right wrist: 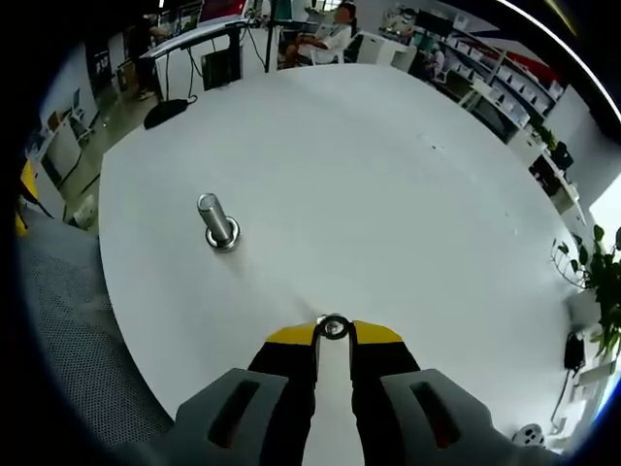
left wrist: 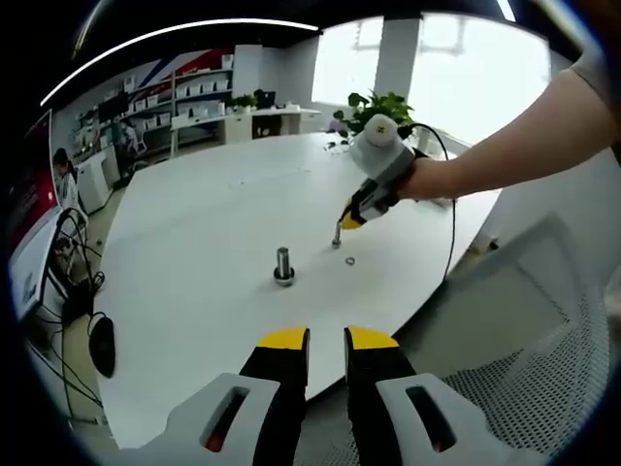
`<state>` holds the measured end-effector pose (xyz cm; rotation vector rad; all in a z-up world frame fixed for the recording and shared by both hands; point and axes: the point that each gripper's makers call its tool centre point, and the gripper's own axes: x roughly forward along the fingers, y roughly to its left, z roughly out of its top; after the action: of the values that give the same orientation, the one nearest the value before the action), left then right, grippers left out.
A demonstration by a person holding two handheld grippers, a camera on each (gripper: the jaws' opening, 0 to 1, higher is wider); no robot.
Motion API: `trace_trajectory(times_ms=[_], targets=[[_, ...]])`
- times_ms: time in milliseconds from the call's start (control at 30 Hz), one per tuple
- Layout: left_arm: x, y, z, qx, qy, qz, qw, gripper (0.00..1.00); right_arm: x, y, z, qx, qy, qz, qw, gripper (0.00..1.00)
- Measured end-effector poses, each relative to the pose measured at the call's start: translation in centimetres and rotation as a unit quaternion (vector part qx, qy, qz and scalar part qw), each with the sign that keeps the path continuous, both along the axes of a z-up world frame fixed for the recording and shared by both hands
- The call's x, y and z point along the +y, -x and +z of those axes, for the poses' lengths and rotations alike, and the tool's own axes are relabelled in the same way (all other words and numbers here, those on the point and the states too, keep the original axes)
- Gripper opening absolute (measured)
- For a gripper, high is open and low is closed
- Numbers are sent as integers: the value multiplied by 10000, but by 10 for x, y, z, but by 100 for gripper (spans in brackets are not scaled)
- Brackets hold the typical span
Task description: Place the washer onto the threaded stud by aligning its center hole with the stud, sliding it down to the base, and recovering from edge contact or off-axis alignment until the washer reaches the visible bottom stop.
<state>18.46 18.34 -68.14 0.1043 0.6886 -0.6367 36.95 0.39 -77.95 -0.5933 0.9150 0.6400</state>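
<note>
The right claw (right wrist: 334,334) has its yellow tips nearly together around the washer (right wrist: 334,327), which sits right at the tips; whether it is truly pinched or just framed on the table (right wrist: 408,194), I cannot tell. In the left gripper view the right claw (left wrist: 342,231) points down at the table with a washer (left wrist: 349,260) lying just beside its tip. The stud (right wrist: 217,221) stands upright ahead and to the left of the right claw, well apart from it. The left claw (left wrist: 326,342) hangs with jaws apart and nothing between them, the stud (left wrist: 283,265) ahead of it.

The washer looks like thin, stiff, light metal, probably slippery and flat against the table, so it likely needs pinching across its rim, leaving the hole free.
</note>
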Motion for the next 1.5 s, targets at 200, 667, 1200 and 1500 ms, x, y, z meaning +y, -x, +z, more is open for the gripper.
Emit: trace_trajectory(times_ms=[200, 667, 1200, 1500], targets=[[1, -1, 1, -15, 16, 36, 10000, 12, 2, -3, 1, 2, -3, 4, 10000, 14], [0, 0, 1, -14, 20, 9, 10000, 12, 2, -3, -2, 6, 170, 149, 9997, 14], [1, 1, -2, 44, -17, 10, 10000, 12, 4, -15, -3, 80, 24, 120, 9999, 14], [0, 0, -2, 48, -17, 9, 10000, 12, 3, -12, -5, 190, 72, 251, 9995, 14]])
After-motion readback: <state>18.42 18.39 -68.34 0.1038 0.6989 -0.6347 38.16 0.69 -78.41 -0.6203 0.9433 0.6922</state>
